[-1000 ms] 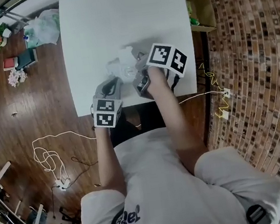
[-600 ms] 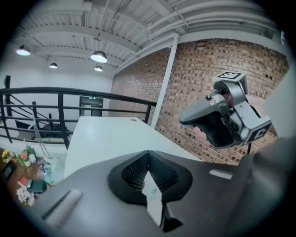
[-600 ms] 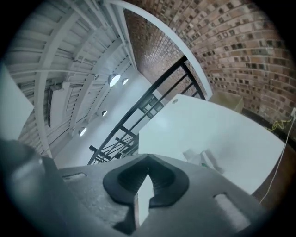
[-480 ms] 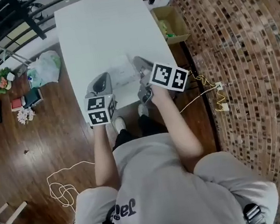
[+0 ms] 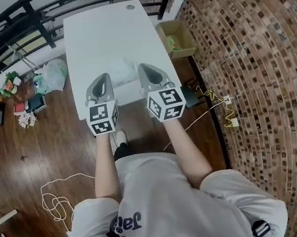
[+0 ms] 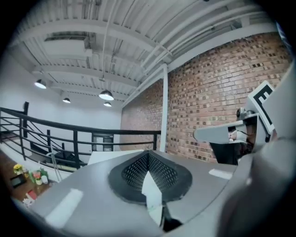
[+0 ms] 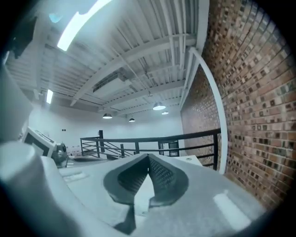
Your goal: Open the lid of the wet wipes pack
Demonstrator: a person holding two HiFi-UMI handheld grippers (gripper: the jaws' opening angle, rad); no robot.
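Drawn back toward the person since a second ago, the left gripper [image 5: 103,79] and right gripper [image 5: 145,68] hover side by side over the near edge of the white table [image 5: 109,33]. Each has its jaws pressed together, holding nothing. Between and just beyond them, the wet wipes pack [image 5: 121,71] lies on the table.

Smooth, matt white top on the table [image 5: 109,33]; dark wood planks, lightly glossy, for the floor [image 5: 49,151]. Rough brick wall [image 5: 248,46], mottled brown and cream. Black metal railing [image 6: 79,127]. The left gripper [image 6: 148,153] and right gripper [image 7: 148,156] — smooth grey matt plastic shells, with black, finely dimpled pads [image 6: 132,173]. Plain brown cardboard box [image 5: 176,37]; soft grey cloth shirt [image 5: 166,206].
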